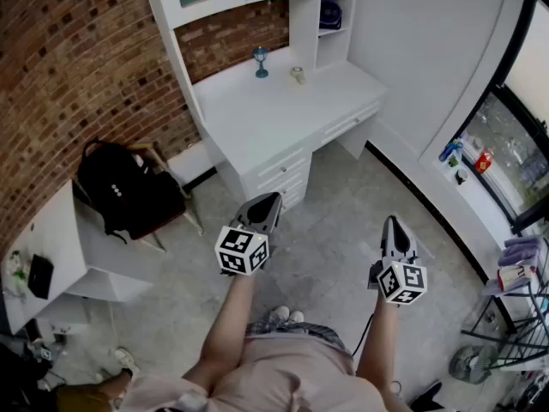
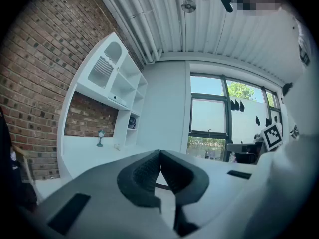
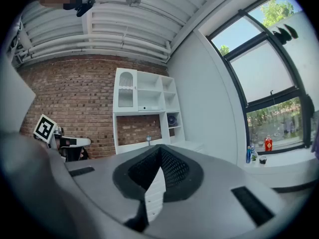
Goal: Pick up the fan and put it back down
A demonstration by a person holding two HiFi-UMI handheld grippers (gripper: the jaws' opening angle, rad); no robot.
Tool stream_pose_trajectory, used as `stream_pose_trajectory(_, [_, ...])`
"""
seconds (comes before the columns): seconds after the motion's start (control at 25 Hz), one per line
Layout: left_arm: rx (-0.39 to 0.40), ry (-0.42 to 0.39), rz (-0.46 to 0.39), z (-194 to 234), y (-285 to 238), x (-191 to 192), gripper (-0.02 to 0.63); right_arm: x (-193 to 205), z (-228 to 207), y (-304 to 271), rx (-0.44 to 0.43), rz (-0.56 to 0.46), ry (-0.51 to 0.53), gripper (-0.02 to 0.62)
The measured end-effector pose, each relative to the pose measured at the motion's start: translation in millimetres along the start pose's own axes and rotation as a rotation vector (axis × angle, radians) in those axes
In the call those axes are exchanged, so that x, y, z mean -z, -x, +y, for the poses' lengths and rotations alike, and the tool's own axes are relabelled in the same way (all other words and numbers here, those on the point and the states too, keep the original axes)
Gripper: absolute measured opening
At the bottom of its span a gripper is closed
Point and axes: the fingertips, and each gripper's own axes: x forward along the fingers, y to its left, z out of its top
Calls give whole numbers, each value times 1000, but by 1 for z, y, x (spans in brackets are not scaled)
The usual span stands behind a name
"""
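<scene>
Your top (image 1: 287, 378) is pale pink; your grey left gripper (image 1: 273, 198) and right gripper (image 1: 393, 222) each carry a black-and-white marker cube (image 1: 242, 250) behind black-padded jaws.

At one o'clock the fan (image 1: 330, 14), in its shelf cubby, blades too small for us to resolve, pale object (image 1: 298, 75) on the desk (image 1: 274, 118) we cannot identify, wire rack (image 1: 506, 316) at four o'clock clipped by the edge.

Counter (image 1: 274, 123) stood ahead; a small lamp (image 1: 261, 61) and a jar (image 1: 298, 75) sat at its back, the fan (image 1: 330, 14) in a shelf (image 1: 305, 26) compartment behind them, a backpack (image 1: 120, 191) on a chair (image 1: 194, 220) to its left.
</scene>
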Motion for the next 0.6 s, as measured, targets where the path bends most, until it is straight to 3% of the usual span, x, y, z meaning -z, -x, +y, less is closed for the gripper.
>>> stream_pose_trajectory(0.6, [9,10,12,3,-11,4,28,-1,5,-7,-20,-14,-7,15])
